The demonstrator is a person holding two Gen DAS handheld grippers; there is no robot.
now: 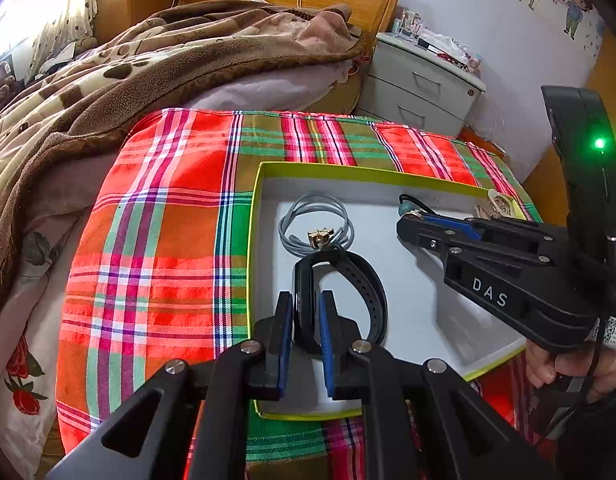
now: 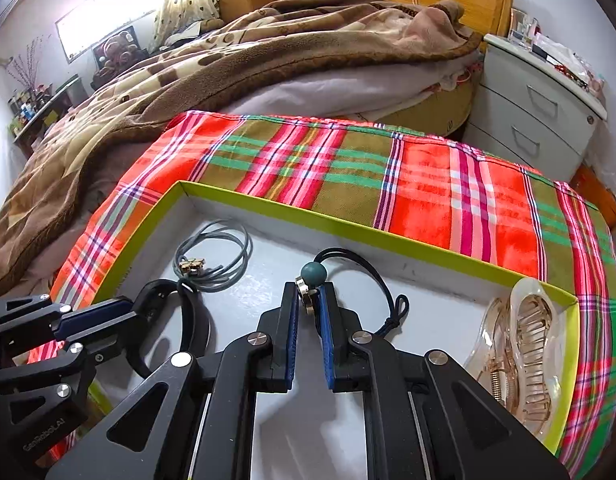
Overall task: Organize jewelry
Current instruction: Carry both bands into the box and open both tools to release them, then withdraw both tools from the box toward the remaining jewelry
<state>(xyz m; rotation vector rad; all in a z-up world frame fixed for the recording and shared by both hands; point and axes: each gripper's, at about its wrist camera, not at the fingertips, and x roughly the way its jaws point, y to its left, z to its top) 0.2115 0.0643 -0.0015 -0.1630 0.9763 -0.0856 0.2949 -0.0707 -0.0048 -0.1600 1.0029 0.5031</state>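
A shallow white box with a lime-green rim [image 1: 348,170] [image 2: 348,230] lies on a plaid cloth. My left gripper [image 1: 306,304] [image 2: 136,312] is shut on a black wristband [image 1: 364,280] [image 2: 188,312] standing on the box floor. My right gripper [image 2: 308,300] [image 1: 404,222] is shut on a black cord bracelet with a teal bead and a metal ring [image 2: 313,274] [image 1: 406,208] near the box's far wall. A grey cord necklace with a gold charm [image 1: 318,228] [image 2: 212,256] lies coiled in the box's far left corner. A clear hair claw clip [image 2: 524,344] [image 1: 498,204] lies in the right corner.
The red, green and olive plaid cloth [image 1: 160,240] [image 2: 428,184] covers the surface around the box. A brown blanket [image 1: 108,80] lies heaped on the bed behind. A grey nightstand [image 1: 424,88] [image 2: 540,116] stands at the back right.
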